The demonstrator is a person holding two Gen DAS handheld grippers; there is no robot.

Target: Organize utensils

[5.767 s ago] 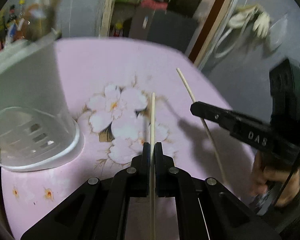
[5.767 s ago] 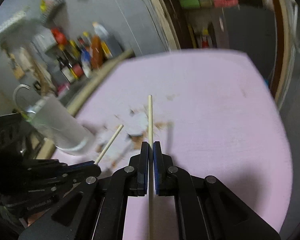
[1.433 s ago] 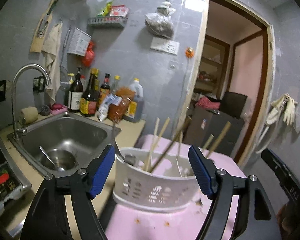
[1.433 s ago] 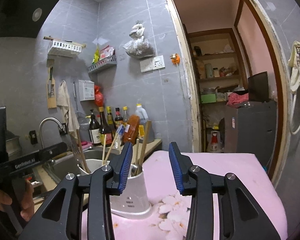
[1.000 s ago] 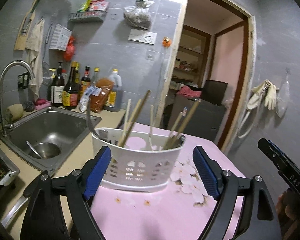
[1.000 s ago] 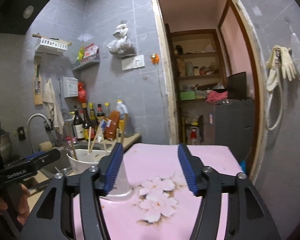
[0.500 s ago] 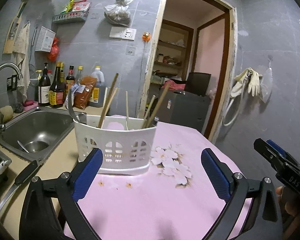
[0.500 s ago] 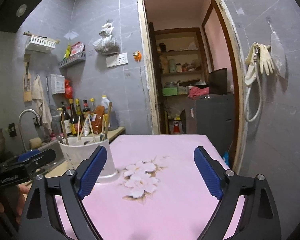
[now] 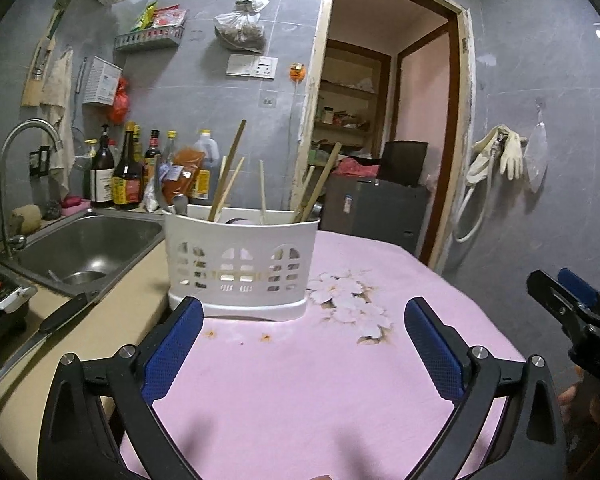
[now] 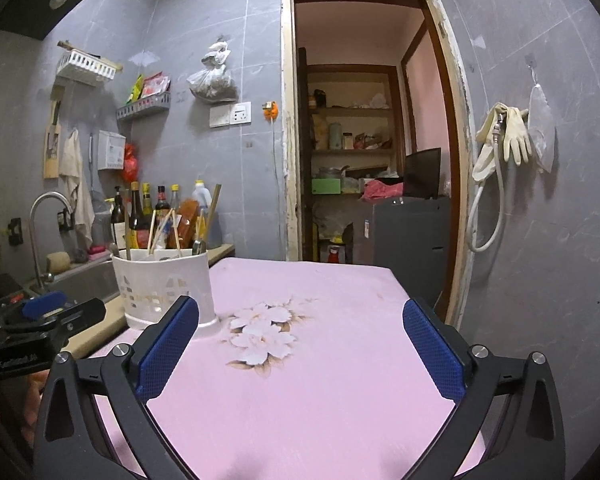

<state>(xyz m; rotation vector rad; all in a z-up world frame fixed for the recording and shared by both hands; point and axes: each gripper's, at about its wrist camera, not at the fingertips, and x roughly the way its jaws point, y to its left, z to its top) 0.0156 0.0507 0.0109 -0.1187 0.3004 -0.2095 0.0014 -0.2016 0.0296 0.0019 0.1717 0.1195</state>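
A white slotted utensil holder (image 9: 240, 256) stands on the pink flowered table (image 9: 300, 392) at its left edge, with several wooden chopsticks (image 9: 228, 172) and a spoon upright in it. My left gripper (image 9: 302, 308) hovers open just in front of the holder, with nothing between its blue pads. Further right, my right gripper (image 10: 300, 306) faces the table (image 10: 320, 392), its jaws opening and empty. The holder (image 10: 160, 284) is ahead on its left. Each gripper shows in the other's view: the right gripper (image 9: 568, 300), the left gripper (image 10: 56, 312).
Left of the table are a steel sink (image 9: 88, 240), its faucet (image 9: 8, 176), and a counter with a black-handled knife (image 9: 52, 324). Sauce bottles (image 9: 128, 176) line the back wall. Behind the table, a dark cabinet (image 9: 376, 208) stands by the open doorway.
Both grippers let go of their chopsticks, which now stand in the holder. Both have drawn back and down from it, and their jaws have spread wider.
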